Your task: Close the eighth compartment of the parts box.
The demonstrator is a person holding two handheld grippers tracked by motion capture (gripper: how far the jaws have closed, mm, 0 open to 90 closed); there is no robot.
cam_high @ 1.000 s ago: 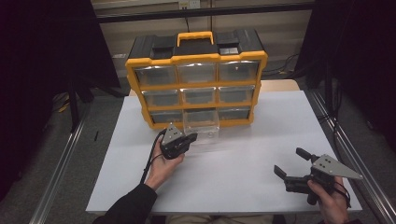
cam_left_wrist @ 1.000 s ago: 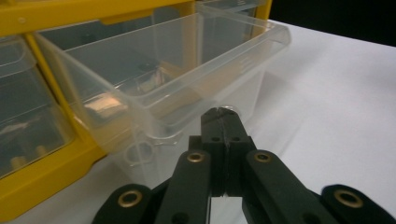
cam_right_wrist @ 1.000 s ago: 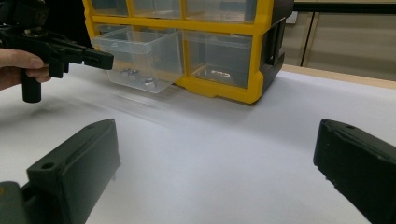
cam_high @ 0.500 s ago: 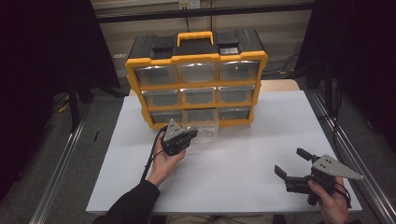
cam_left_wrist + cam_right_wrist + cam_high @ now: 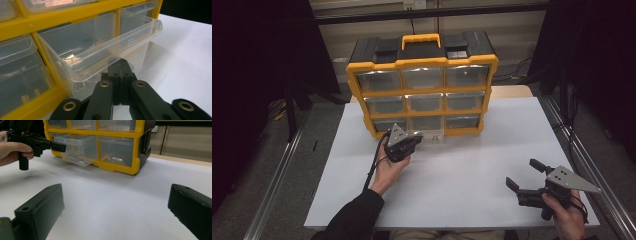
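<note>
Apparently left tongs (image 5: pixel 121 72) closed, touching pulled-out clear drawer (image 5: pixel 100 47).

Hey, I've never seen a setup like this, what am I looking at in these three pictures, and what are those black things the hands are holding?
A person sits at a white table and holds a hand-operated gripper in each hand; each has two black jaws. One picture comes from a camera above the table. The other two come from cameras riding on the grippers, looking along their jaws.

On the table stands a yellow organizer with clear plastic drawers. Its bottom middle drawer is pulled partway out, with small metal bits inside.

The left gripper has its jaws closed and their tips sit at that drawer's front, just under its lip; whether they pinch it I cannot tell. The right gripper rests apart near the table's front edge, jaws wide open, holding nothing.
</note>
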